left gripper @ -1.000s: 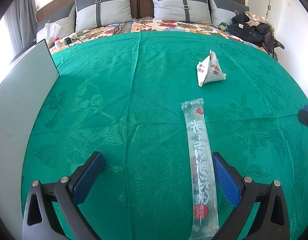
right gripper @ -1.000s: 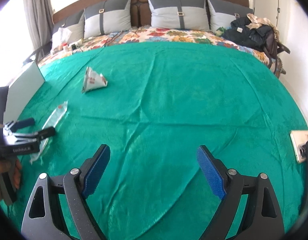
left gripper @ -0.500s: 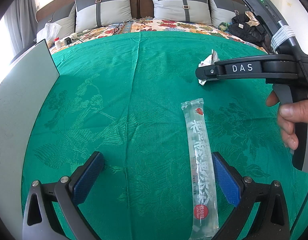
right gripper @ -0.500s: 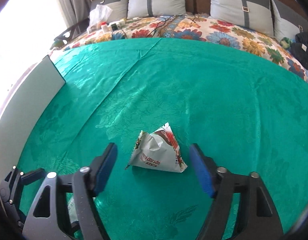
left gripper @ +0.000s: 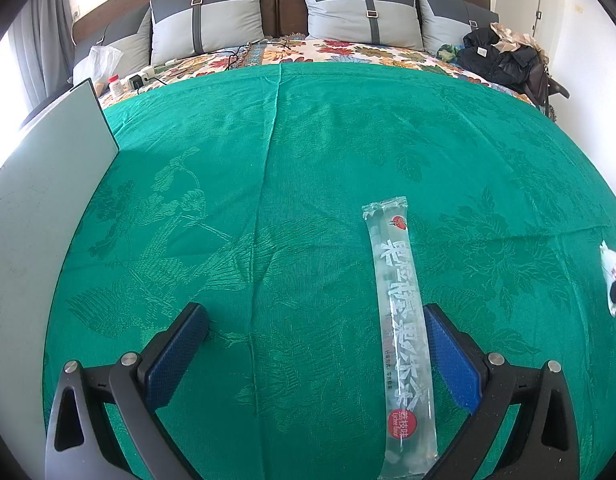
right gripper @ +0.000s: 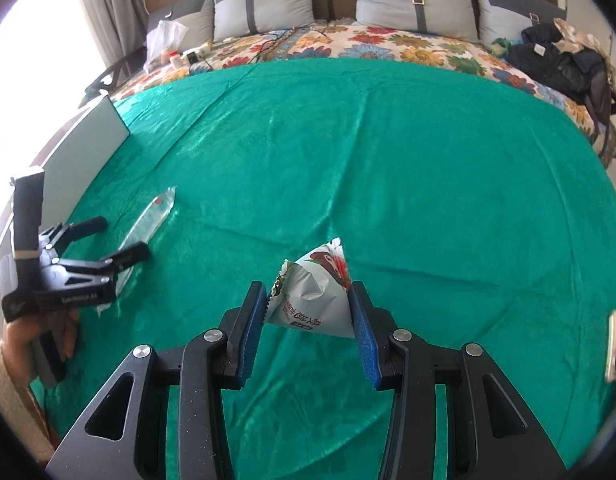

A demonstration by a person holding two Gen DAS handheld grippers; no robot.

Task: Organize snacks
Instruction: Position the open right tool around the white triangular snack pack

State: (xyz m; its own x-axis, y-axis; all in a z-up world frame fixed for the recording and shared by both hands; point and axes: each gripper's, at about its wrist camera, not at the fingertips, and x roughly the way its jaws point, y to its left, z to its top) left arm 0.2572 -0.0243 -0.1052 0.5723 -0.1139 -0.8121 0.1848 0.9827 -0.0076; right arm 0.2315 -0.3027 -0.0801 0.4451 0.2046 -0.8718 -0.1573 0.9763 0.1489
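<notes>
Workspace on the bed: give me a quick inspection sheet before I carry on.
Surface: green bedspread, creased.
Job's things: triangular snack bag between the right gripper's pads; long clear snack stick lying flat.
Clutter: white board at the left edge; phone at the right.
Grippers: right gripper closing on the bag, pads touching it; left gripper open around the stick.
Cables: black cord on the floral sheet.
Surroundings: pillows, dark clothes pile.
</notes>
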